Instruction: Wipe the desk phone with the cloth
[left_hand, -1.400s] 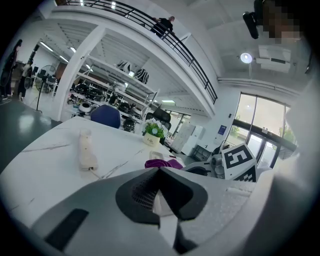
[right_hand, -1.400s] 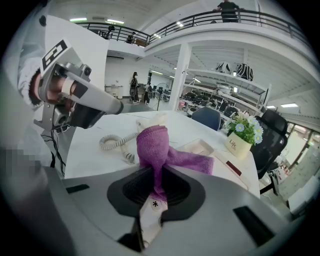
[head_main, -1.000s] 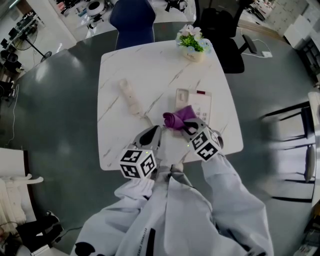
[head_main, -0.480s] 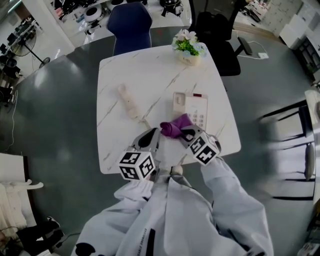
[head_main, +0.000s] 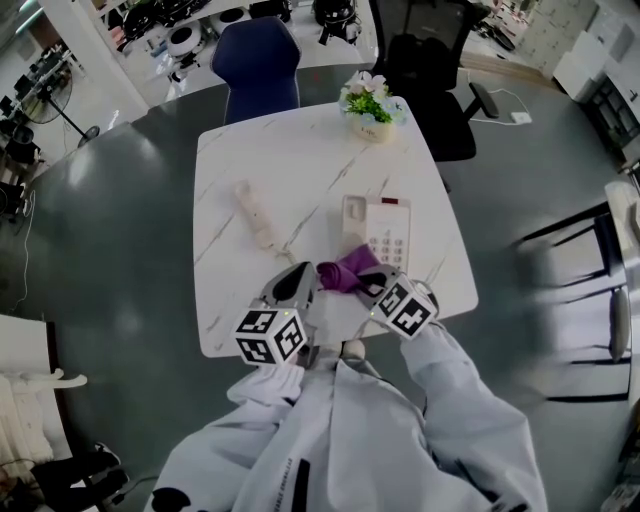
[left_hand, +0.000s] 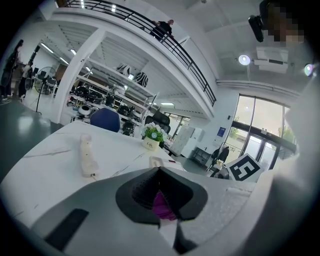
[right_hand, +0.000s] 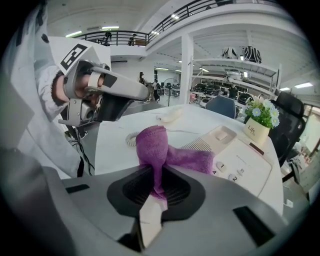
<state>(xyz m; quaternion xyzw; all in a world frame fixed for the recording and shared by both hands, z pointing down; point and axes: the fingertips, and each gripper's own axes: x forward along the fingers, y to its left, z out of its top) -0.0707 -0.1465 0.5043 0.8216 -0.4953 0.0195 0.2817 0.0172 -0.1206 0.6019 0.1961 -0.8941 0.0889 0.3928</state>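
Clamping purple cloth (head_main: 345, 272) in right gripper (head_main: 368, 282) and left gripper (head_main: 305, 275), at near end of desk phone (head_main: 385, 225); flowers (head_main: 370, 95) in pot (head_main: 372, 125) at far edge of table (head_main: 260, 150).

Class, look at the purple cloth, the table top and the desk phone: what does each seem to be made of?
The purple cloth: soft terry-like fabric, matte; it folds and shows a nubby nap. The table top: white marble or marble-look laminate, smooth, grey veins. The desk phone: probably moulded plastic, smooth off-white.
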